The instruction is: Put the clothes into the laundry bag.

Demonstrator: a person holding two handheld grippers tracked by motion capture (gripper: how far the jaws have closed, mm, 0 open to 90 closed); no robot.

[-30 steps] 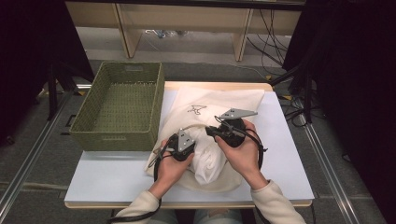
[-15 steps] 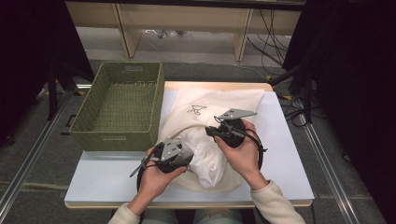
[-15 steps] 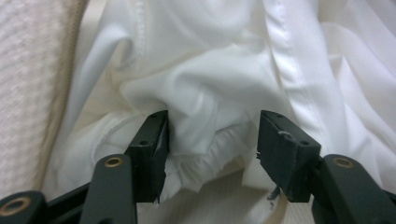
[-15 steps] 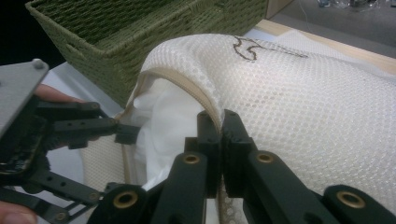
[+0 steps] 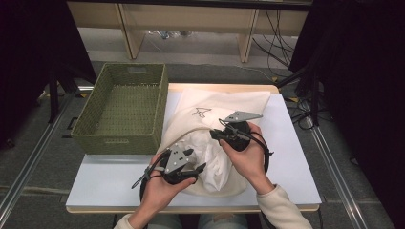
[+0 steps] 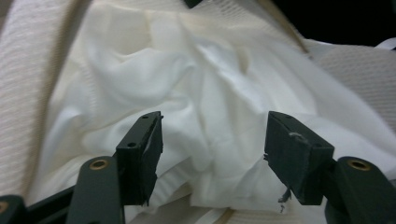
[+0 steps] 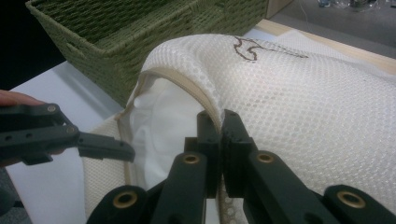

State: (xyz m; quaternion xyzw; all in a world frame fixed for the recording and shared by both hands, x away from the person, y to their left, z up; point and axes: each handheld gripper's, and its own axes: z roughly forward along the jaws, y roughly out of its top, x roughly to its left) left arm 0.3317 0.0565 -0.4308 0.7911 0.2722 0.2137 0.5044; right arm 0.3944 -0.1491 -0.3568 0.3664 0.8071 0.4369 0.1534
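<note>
2 tools | r tool (image 7: pixel 219 122) clamps mesh bag (image 5: pixel 224 107) rim | l tool (image 6: pixel 212 140) open, just opened, facing cloth (image 6: pixel 201 88)

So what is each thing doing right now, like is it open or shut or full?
Mesh bag: mouth held open, lying on the table.
White cloth: crumpled, inside the bag's mouth.
Basket: upright, nothing in it.
Left gripper: open, jaws just been opening, pads off the cloth.
Right gripper: shut on the bag's rim.

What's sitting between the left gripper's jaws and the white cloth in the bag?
Nothing: in the left gripper view the left gripper stands open, just short of the white cloth.
</note>
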